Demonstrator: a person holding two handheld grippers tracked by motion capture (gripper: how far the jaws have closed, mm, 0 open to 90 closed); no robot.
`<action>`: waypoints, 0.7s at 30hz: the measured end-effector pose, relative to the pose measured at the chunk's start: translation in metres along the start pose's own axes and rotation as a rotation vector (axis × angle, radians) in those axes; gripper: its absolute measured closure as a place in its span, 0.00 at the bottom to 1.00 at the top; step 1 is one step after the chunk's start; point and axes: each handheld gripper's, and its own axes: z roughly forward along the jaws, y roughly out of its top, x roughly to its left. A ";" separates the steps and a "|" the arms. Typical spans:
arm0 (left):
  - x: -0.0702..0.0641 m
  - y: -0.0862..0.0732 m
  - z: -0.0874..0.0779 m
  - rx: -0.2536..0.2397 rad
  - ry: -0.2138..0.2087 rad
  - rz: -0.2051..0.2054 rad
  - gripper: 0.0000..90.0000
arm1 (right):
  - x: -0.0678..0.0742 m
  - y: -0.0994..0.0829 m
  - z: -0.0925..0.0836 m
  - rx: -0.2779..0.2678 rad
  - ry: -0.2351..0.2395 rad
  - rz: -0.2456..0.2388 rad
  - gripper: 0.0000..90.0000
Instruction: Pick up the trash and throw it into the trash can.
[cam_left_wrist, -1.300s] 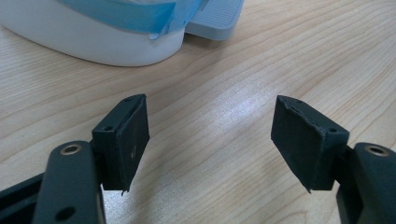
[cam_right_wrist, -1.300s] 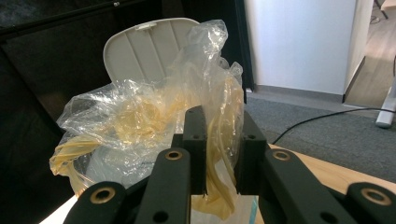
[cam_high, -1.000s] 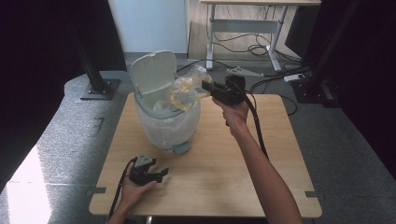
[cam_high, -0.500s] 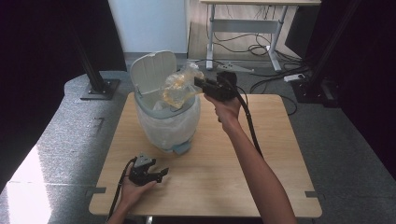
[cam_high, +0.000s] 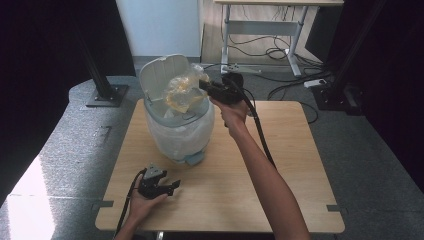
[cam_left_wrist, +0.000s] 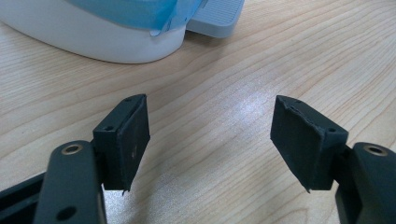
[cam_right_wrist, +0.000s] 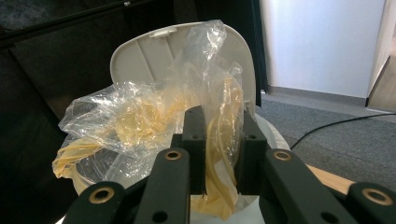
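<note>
Right gripper (cam_high: 204, 86) has carried the crumpled plastic bag (cam_high: 182, 92) leftward in the high view: a second ago the bag hung at the bin's right rim, now it sits over the open mouth of the bin (cam_high: 179, 131), just in front of the raised lid (cam_high: 162, 75). Jaws are clamped on the bag, pinching a fold of clear film with yellowish stuff inside; in the right gripper view the bag (cam_right_wrist: 154, 121) bulges out left of the jaws and hangs down between them, lid (cam_right_wrist: 140, 56) right behind it. The bag is in the air, held above the liner, not yet dropped in

Left gripper (cam_high: 159, 184) hasn't shifted, lying on the wooden surface (cam_high: 280, 165) in the person's left hand, near the front edge and apart from the bin. Its jaws stand apart with nothing between them; the left gripper view has bare wood between the pads (cam_left_wrist: 128, 140) and the bin base (cam_left_wrist: 93, 37) farther off

Meaning: transport looks nearly done, bag is lined up over the opening. Likely next is lowering a bit and letting go so it falls inside; loose film sticking out toward the lid could snag on the rim
</note>
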 end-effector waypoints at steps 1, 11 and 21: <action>0.000 0.000 0.000 0.000 0.000 0.000 0.31 | 0.000 0.000 0.000 0.000 0.000 0.000 0.86; 0.002 -0.001 0.000 -0.002 -0.003 -0.008 0.31 | 0.004 0.006 0.017 0.001 -0.002 -0.008 0.85; 0.000 -0.001 0.002 0.005 -0.006 -0.002 0.31 | 0.010 0.007 0.033 0.015 0.006 -0.019 0.85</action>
